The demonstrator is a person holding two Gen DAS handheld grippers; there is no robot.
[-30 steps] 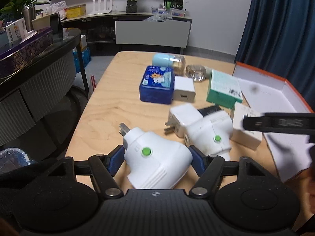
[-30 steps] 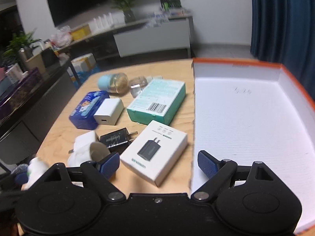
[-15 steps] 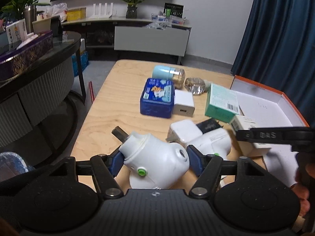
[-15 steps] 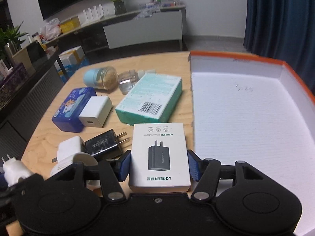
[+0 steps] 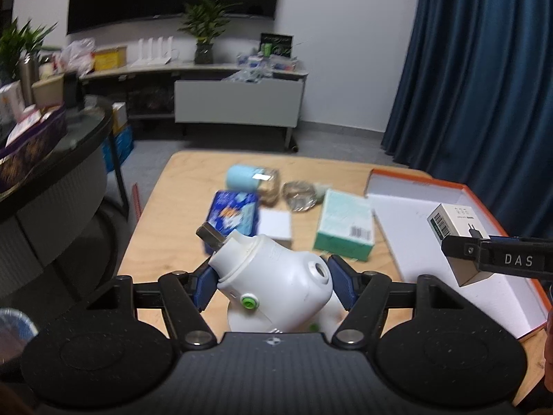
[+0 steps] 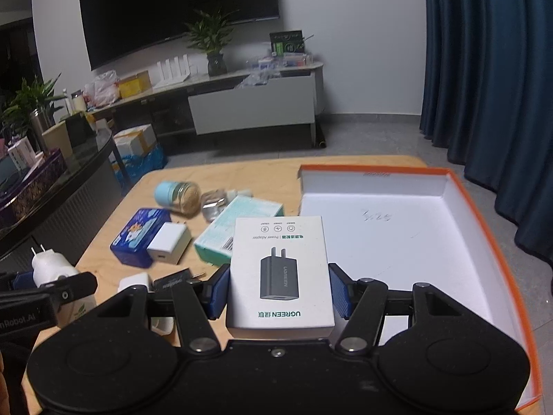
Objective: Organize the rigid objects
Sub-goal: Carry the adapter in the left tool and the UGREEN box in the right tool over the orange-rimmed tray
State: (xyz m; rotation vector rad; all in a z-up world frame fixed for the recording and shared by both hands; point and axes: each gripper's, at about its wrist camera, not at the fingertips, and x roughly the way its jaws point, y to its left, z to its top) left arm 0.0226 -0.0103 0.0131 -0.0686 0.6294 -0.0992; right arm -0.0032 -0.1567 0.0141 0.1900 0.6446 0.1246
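I have the white plastic plug-in device with a green button [image 5: 273, 287] clamped in my left gripper [image 5: 271, 285], lifted above the pale wooden table [image 5: 179, 186] — my right gripper [image 6: 278, 290] grips the white cardboard adapter box [image 6: 280, 269], beside the orange-edged white tray [image 6: 463, 193].

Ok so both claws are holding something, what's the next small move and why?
Probably carry the right claw forward and right over the orange-rimmed tray, then lower it. Its pads clamp the white adapter box, already lifted clear of the table, and the tray floor looks bare. The left claw grips the white plug-in device; it could follow.
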